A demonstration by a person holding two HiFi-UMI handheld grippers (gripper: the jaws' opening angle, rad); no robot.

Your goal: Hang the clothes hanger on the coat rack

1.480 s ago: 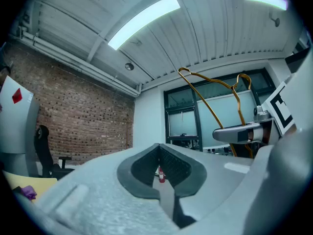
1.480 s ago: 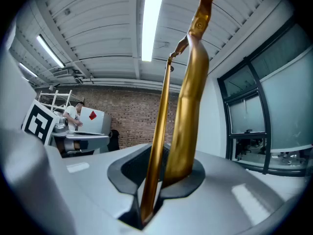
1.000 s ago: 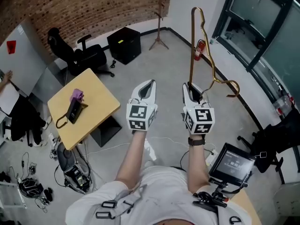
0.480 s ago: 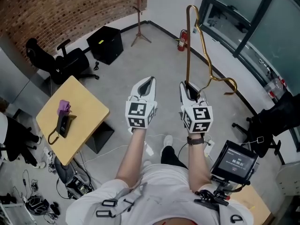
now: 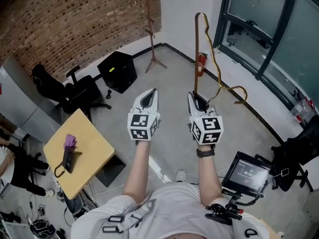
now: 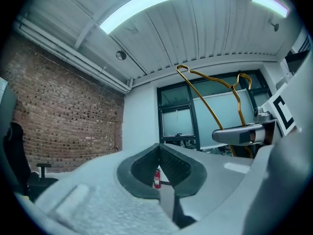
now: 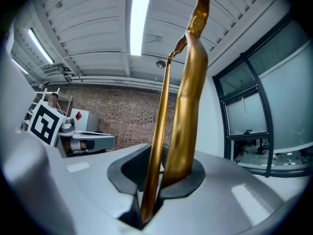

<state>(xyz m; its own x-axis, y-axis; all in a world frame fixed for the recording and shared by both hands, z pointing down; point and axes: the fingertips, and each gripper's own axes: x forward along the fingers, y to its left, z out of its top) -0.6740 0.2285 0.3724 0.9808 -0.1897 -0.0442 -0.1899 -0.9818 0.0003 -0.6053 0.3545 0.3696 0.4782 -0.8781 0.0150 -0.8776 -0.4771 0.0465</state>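
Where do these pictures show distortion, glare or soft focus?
Left gripper view: the fisheye bows the ceiling; the ceiling light glares white. Right gripper view: the hanger, close to the lens, looks oversized and soft. Head view: the brick wall curves.

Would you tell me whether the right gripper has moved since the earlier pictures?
Yes: the right gripper, holding the hanger, has advanced toward the fire extinguisher.

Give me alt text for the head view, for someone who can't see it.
From above, the person's right gripper clamps a gold metal clothes hanger standing upright; the left gripper beside it holds nothing. A grey floor lies below.
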